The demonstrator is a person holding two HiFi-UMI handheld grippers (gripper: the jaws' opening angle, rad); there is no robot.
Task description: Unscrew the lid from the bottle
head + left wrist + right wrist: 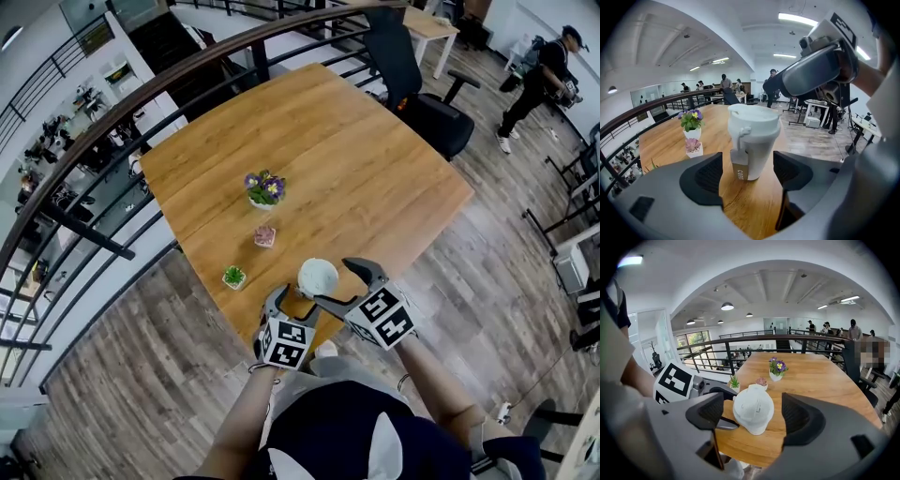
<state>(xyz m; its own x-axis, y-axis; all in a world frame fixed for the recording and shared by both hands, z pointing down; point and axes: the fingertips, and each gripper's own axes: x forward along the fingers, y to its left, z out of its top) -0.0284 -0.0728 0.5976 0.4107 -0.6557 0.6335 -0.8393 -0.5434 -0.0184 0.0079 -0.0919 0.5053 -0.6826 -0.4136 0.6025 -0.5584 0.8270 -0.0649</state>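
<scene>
A white bottle [318, 277] with a white lid stands upright near the front edge of the wooden table [356, 169]. My left gripper [292, 302] sits low just in front of it, open. In the left gripper view the bottle [753, 140] stands just beyond the gap of the left gripper [747, 171], clear of both pads. My right gripper [343, 285] hangs above and to the right, open. In the right gripper view the lid [753, 408] lies between the jaws of the right gripper [754, 414], with a gap on each side.
A pot of purple flowers [265, 188], a small pink plant [265, 236] and a small green plant [233, 277] stand behind and left of the bottle. A black office chair [422, 94] is at the table's far side. A curved railing [112, 122] runs along the left.
</scene>
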